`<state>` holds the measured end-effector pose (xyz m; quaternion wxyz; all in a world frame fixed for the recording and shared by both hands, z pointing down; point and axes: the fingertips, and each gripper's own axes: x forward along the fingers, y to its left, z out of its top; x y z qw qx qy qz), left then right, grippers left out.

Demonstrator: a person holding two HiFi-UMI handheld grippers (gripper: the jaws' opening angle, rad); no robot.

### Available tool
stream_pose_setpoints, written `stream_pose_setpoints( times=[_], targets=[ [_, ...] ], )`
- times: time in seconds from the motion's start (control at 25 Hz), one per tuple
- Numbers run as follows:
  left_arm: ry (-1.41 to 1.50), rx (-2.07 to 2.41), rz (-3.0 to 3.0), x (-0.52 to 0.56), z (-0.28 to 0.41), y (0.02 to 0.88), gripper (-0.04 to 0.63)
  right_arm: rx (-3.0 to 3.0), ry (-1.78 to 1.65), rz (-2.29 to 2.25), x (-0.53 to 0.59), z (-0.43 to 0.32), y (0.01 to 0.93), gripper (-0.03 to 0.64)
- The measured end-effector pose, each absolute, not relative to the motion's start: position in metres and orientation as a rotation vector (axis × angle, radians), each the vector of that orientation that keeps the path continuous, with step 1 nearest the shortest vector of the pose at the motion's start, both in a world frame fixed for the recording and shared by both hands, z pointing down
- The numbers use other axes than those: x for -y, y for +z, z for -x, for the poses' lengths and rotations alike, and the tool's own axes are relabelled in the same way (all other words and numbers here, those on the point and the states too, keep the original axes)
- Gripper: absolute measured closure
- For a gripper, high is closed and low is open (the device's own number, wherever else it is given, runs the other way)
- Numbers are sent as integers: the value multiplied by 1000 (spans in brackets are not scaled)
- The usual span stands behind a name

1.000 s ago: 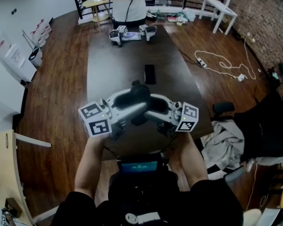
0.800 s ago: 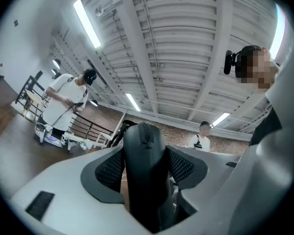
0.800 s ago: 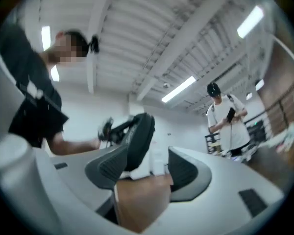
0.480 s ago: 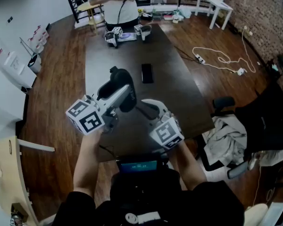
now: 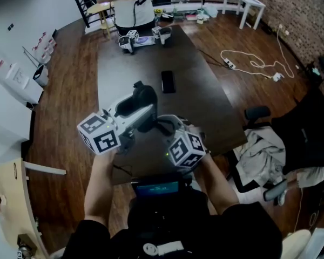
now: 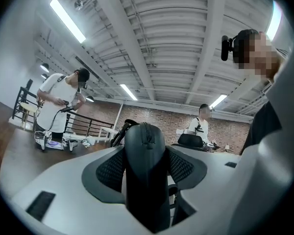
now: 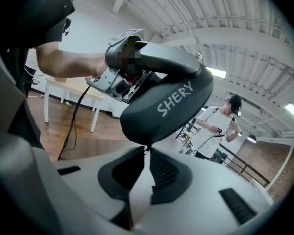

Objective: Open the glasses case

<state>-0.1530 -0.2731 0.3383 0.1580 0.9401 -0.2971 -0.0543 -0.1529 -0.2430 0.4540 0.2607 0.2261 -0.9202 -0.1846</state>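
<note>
One glasses case [image 5: 142, 99] in left claw [image 5: 138, 110]; black slab [image 5: 168, 81], spare grippers [image 5: 134, 41] beyond.

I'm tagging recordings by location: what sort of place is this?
Probably a loft-style office or lab: a brick wall, a long dark table on a wood floor, and strip lights on an exposed ceiling.

one glasses case [image 5: 142, 97], two hand-held grippers [image 5: 144, 114] [image 5: 164, 127] in hand, one table [image 5: 194, 101].

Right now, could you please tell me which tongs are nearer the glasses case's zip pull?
Right. The right tongs have just been closing on the zip pull; the left tongs clamp the glasses case itself.
</note>
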Motion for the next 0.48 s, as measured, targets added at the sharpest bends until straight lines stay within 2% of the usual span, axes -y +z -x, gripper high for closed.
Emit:
stream_pose_setpoints(
  times=[0.08, 0.28, 0.48],
  targets=[
    [-153, 847, -2666, 274, 156, 341, 344, 2467, -508, -616, 243, 150, 456, 598],
    [-67, 827, -2672, 271, 149, 353, 347, 2333, -617, -616, 244, 147, 468, 597],
    [4, 782, -2701, 266, 144, 352, 350, 2374, -571, -658, 245, 141, 465, 597]
  ],
)
